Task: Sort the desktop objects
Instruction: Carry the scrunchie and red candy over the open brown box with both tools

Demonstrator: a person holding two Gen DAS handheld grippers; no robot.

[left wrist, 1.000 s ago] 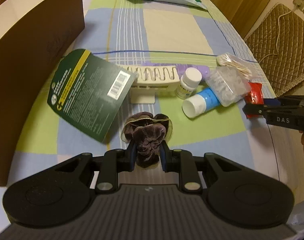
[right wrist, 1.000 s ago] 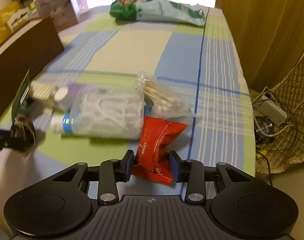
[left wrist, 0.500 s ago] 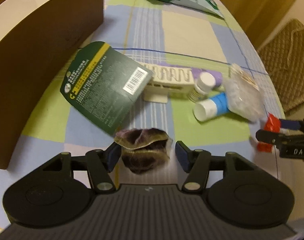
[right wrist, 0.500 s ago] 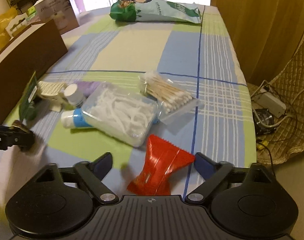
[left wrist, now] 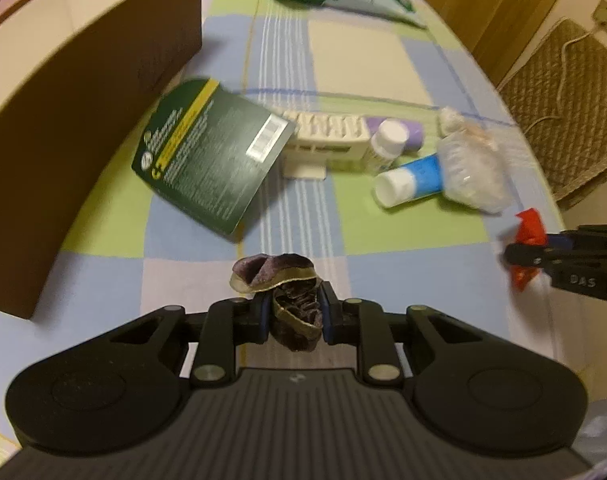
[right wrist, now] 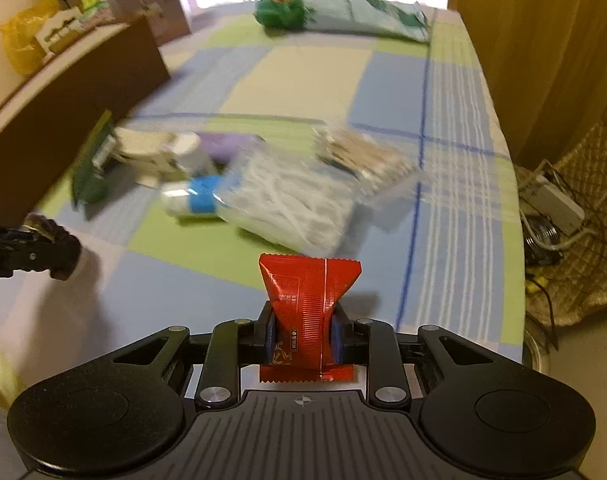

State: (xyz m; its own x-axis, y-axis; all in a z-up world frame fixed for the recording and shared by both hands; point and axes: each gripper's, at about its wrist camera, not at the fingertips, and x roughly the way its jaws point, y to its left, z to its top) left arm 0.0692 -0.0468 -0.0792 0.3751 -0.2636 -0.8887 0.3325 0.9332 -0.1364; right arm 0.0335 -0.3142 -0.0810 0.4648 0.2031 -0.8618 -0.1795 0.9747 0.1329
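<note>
The left gripper (left wrist: 293, 314) is clamped on a dark velvet scrunchie (left wrist: 287, 300), pinched at its lower folds so the upper loop flops forward over the fingers. It hangs just above the checked cloth (left wrist: 343, 64), on the near side of the pile. The right gripper (right wrist: 303, 338) is clamped on a red sachet (right wrist: 309, 304) at its waist, so both ends flare out above and below the pads; it too is off the cloth, near-right of the pile. Gripping each soft thing across its narrow middle probably keeps it from slipping.

The pile itself lies mid-cloth: a green card (left wrist: 211, 156) at its left end, then a cream rack (left wrist: 327, 140), a white bottle (left wrist: 385, 144), a blue tube (left wrist: 411, 180) and a clear bag (left wrist: 471, 172) at the right. A brown box (left wrist: 75, 120) stands left of the pile, possibly where sorted things go.

Half a second ago both grippers stood wide, with scrunchie and sachet loose between the fingers; a second ago both were closed on them. So each has let go and gripped again, deeper on the sachet.
</note>
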